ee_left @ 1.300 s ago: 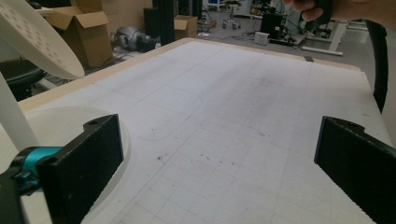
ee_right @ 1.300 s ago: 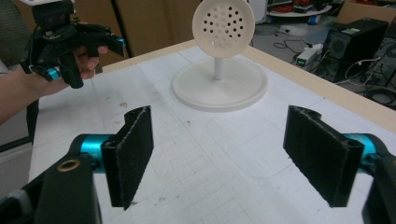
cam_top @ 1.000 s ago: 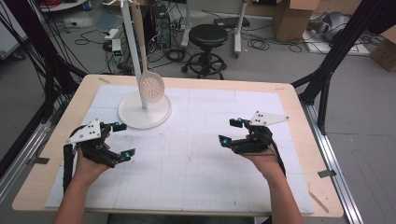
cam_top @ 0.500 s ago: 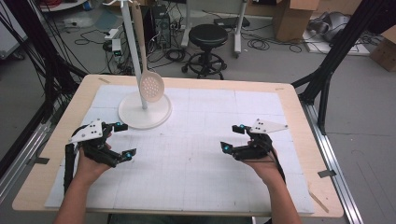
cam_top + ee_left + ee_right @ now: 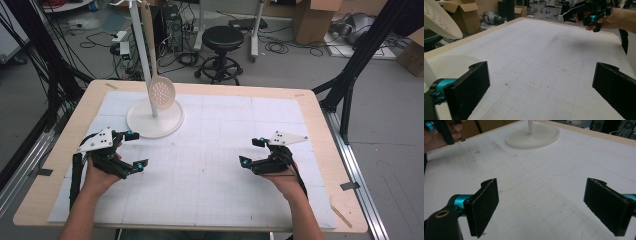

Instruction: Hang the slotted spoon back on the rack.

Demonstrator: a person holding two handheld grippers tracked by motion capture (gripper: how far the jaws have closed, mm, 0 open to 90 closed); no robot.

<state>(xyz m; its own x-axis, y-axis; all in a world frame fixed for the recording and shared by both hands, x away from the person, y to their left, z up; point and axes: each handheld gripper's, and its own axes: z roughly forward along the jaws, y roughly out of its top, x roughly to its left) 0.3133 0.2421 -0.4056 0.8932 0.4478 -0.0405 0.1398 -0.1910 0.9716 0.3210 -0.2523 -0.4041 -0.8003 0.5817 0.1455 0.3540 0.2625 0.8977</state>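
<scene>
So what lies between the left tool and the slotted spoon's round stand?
Only bare white gridded mat separates the left tool from the stand, as the high view shows.

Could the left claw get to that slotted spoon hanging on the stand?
Probably yes: the left claw is open and empty, with bare mat between it and the slotted spoon on its stand.

Each bare-armed hand holds a black gripper: the left gripper (image 5: 134, 150) and right gripper (image 5: 252, 151) both carry teal fittings at the jaw bases and a grey three-cornered plate dotted with holes. Their jaws are flat, black, rough-faced slabs. A black cable loops from each.
</scene>
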